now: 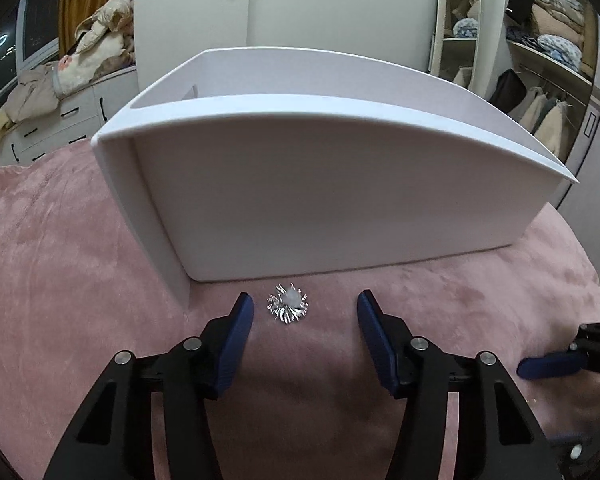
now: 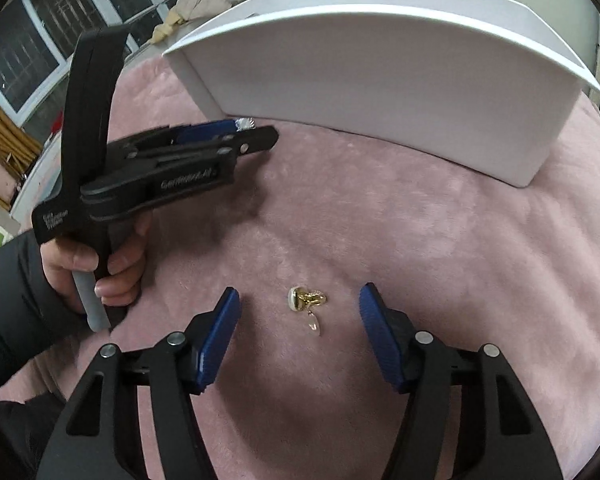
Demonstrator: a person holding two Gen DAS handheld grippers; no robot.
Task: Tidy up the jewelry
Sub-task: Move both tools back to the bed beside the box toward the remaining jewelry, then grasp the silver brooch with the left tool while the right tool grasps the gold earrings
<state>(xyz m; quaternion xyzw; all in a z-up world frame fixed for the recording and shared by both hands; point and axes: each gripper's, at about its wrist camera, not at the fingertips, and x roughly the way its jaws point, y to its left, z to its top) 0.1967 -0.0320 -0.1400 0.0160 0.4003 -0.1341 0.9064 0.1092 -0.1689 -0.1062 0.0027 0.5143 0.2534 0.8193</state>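
Note:
A silver sunburst brooch [image 1: 287,309] lies on the pink plush cover just in front of the white box [image 1: 340,184]. My left gripper [image 1: 305,305] is open, its blue pads on either side of the brooch, not touching it. In the right wrist view a gold earring with a pearl and a clear drop [image 2: 307,304] lies on the cover between the open pads of my right gripper [image 2: 300,300]. The left gripper [image 2: 244,128] shows there too, held in a hand, with the brooch [image 2: 245,123] at its tip by the box [image 2: 380,80].
The pink plush cover [image 1: 60,280] spreads all around the box. A pad of the right gripper [image 1: 550,363] pokes in at the right edge of the left wrist view. White drawers with piled clothes [image 1: 60,92] and an open wardrobe [image 1: 548,60] stand behind.

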